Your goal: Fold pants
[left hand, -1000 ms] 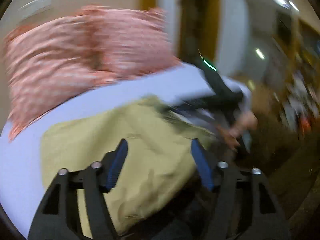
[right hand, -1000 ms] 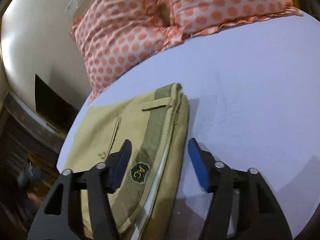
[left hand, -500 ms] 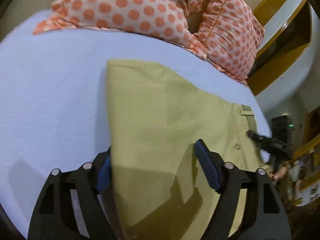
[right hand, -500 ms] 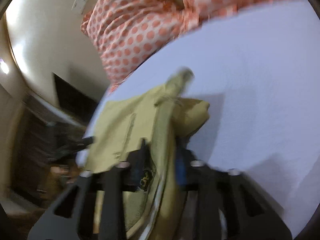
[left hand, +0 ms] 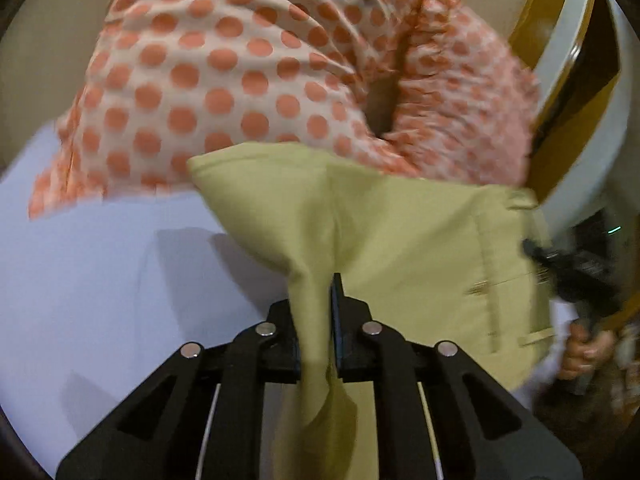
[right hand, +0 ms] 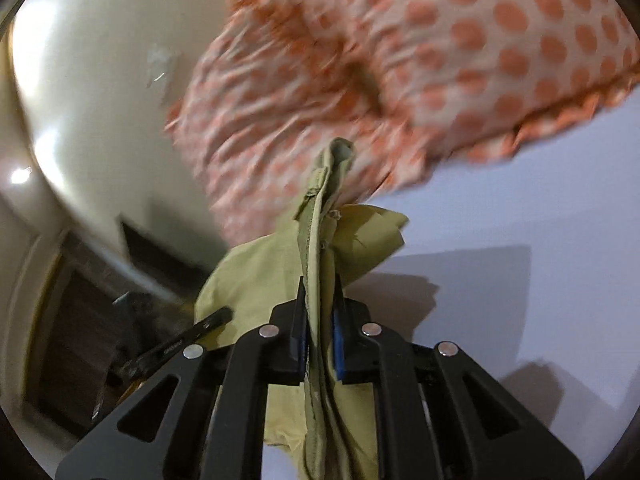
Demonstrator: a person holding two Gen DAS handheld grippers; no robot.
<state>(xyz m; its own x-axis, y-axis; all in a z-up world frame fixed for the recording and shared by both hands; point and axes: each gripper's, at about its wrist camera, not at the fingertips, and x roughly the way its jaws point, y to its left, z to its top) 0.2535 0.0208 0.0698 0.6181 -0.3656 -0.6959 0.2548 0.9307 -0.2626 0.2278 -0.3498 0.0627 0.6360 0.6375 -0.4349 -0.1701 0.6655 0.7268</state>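
Note:
Olive-yellow pants (left hand: pixel 400 236) hang lifted above the pale bed sheet (left hand: pixel 100 280). My left gripper (left hand: pixel 316 300) is shut on a pinched fold of the pants' edge, the cloth stretching away to the right. My right gripper (right hand: pixel 320 308) is shut on the waistband end of the pants (right hand: pixel 320 240), which stands up between the jaws. The right gripper and the hand holding it show at the right edge of the left wrist view (left hand: pixel 576 276). The left gripper shows as a dark bar at the left of the right wrist view (right hand: pixel 180 344).
Two pillows with orange dots (left hand: pixel 240 80) lie at the head of the bed, also in the right wrist view (right hand: pixel 460 60). A cream wall (right hand: pixel 80 100) and dark furniture (right hand: pixel 80 340) stand left of the bed. A door frame (left hand: pixel 560 80) is at the right.
Both grippers have shut on the pants, the left on the side edge, the right on the waistband. The pants have been lifted off the sheet and carried towards the pillows.

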